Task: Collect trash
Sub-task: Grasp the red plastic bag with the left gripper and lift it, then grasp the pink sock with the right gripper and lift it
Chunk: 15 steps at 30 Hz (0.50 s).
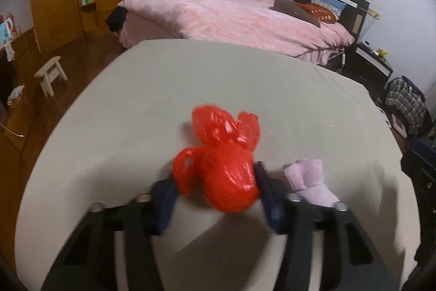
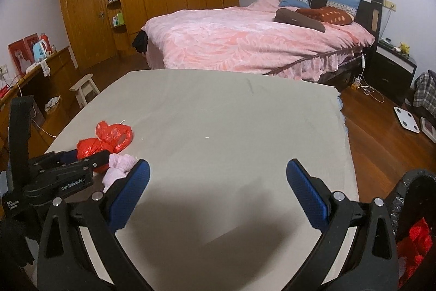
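Left claw (image 1: 215, 190) closed around a crumpled red plastic bag (image 1: 226, 168) on a grey-covered table (image 1: 136, 100), the task being the collection of trash. The bag's rounded bulk is seen between the two dark-blue pads, which appear to be touching it on either side; its looser knotted end is spread on the cloth just beyond the fingertips. A small pink knitted sock (image 1: 310, 182) is seen just beside the claw's right finger, close to or touching the bag.

The step in hand is judged to be the securing of the bag before lifting. It is best done with the pads kept on the firm bulk and not on the loose film, which could slip out, and with the sock left clear of the grip so that it is not dragged along.

Right claw (image 2: 218, 176) shown wide open and empty above the bare near part of the table. A black-lined bin (image 2: 408, 198), red material already inside, is partly visible just to its right.
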Available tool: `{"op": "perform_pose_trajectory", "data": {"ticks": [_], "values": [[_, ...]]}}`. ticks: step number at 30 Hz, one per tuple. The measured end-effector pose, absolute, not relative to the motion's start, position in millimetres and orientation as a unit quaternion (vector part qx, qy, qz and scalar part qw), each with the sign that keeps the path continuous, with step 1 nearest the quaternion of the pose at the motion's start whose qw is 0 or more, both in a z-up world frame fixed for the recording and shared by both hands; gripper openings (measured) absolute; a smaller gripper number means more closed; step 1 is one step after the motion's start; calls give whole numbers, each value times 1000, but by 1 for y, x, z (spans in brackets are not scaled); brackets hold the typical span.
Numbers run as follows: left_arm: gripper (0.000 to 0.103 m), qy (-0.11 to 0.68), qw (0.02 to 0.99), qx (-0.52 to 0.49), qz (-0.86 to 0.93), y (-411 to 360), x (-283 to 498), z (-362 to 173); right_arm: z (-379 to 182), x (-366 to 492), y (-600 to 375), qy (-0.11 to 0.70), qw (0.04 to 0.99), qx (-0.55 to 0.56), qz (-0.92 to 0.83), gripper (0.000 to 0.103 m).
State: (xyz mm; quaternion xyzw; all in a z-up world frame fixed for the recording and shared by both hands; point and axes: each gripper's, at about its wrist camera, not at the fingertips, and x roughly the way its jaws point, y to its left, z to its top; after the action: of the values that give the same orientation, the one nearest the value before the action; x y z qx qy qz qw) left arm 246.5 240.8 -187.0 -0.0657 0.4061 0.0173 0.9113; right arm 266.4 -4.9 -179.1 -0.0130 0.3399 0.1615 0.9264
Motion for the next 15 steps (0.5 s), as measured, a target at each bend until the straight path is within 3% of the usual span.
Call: {"op": "perform_pose_trajectory", "data": {"ticks": [4, 15], "values": [[31, 394, 916, -72, 11, 241, 243, -183, -180, 266, 0, 341, 925, -12, 167, 98], [30, 374, 922, -69, 71, 275, 207, -168, -188, 261, 45, 347, 913, -14, 214, 97]]}}
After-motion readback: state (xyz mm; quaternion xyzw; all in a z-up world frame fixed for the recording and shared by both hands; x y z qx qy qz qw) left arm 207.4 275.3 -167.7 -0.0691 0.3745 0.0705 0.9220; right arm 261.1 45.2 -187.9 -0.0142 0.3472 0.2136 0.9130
